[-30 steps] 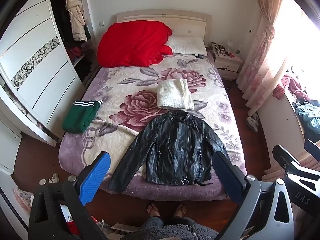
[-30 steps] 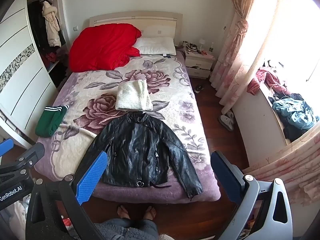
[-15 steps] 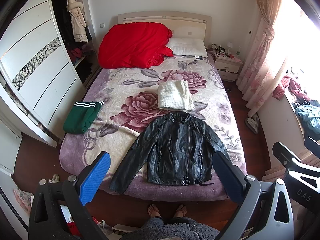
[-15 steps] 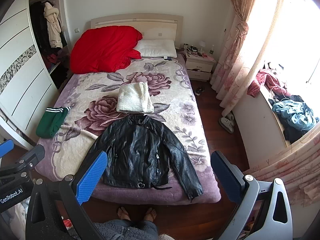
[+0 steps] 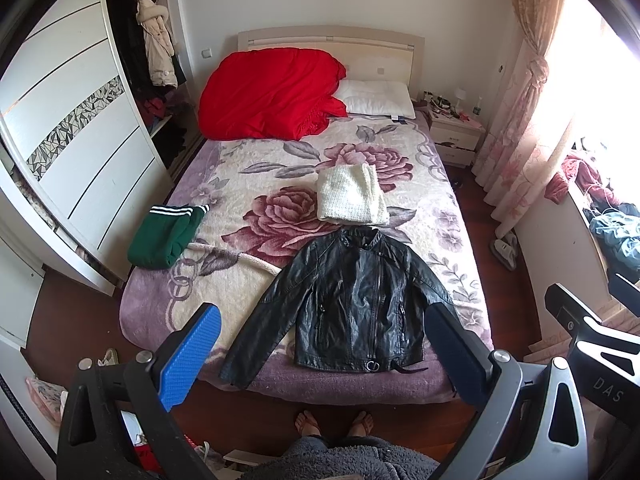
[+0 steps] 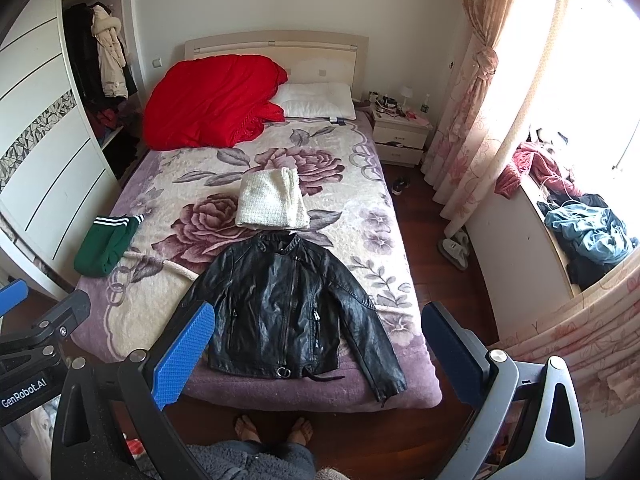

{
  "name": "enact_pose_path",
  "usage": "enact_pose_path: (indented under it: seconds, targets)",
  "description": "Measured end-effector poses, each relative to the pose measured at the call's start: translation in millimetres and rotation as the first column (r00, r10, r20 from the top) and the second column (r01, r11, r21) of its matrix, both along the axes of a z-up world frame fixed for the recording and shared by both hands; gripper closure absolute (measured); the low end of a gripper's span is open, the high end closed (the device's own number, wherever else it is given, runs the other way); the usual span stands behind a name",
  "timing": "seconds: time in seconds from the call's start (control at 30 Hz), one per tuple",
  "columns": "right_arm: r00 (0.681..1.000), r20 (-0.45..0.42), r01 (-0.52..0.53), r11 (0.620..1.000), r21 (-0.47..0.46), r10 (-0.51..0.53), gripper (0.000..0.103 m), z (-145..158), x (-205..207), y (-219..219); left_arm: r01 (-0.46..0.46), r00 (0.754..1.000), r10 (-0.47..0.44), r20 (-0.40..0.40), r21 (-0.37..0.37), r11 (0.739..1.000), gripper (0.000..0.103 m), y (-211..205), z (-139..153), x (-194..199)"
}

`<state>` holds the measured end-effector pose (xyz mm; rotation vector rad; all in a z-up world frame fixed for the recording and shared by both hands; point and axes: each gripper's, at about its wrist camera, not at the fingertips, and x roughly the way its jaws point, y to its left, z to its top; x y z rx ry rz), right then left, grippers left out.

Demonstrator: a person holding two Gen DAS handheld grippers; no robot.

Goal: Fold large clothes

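**Jacket laid flat, no fold started**

The black jacket (image 5: 356, 300) lies spread face-up at the foot of the bed (image 5: 224, 292), sleeves out at 4 and 8 o'clock. A white sweater (image 5: 350, 194) at its 12 o'clock and a green garment (image 5: 164, 236) at 10 already look folded. The left gripper (image 5: 324, 356) and right gripper (image 6: 316, 354) hover above, fingers wide apart, holding nothing.

Left gripper (image 5: 320, 340): black frame, grey metal arms w/ silver screws; one blue ribbed pad (image 5: 188, 360), the other shows dark. Right gripper (image 6: 318, 340) same build; "GenRobot.AI" on the left unit, seen from the right cam. Person: bare feet (image 6: 274, 430), grey fleece garment (image 6: 256, 460).
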<state>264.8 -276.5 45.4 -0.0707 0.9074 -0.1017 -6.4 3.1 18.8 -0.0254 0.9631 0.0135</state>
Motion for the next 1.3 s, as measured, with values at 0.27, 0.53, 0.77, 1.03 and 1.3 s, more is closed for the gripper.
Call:
enact_pose_path:
  seconds: [0.27, 0.53, 0.77, 1.03, 1.3]
  targets:
    - [1.000, 0.008, 0.001, 1.000, -0.003, -0.001, 0.000, 6.4, 0.1, 1.8, 0.001, 1.000, -0.001, 0.006, -0.004, 1.000, 0.000, 0.6, 4.4, -2.0]
    - [1.000, 0.010, -0.004, 1.000, 0.000, 0.004, 0.000, 16.8, 3.8, 4.4, 0.002, 1.000, -0.001, 0.016, -0.003, 1.000, 0.000, -2.0, 10.0, -1.8]
    - [1.000, 0.016, -0.008, 1.000, 0.000, 0.008, 0.000, 27.2, 3.7, 6.5, 0.005, 1.000, -0.005, 0.020, -0.005, 1.000, 0.000, -2.6, 10.6, -4.2]
    - [1.000, 0.019, -0.008, 1.000, 0.001, 0.008, 0.000, 26.2, 1.6, 6.5, 0.008, 1.000, -0.008, 0.025, -0.006, 1.000, 0.000, -1.9, 11.6, -6.5]
    - [1.000, 0.023, -0.008, 1.000, 0.000, 0.008, 0.000, 27.2, 0.7, 6.5, 0.012, 0.999, -0.012, 0.036, -0.007, 1.000, 0.000, -3.4, 16.0, -8.7]
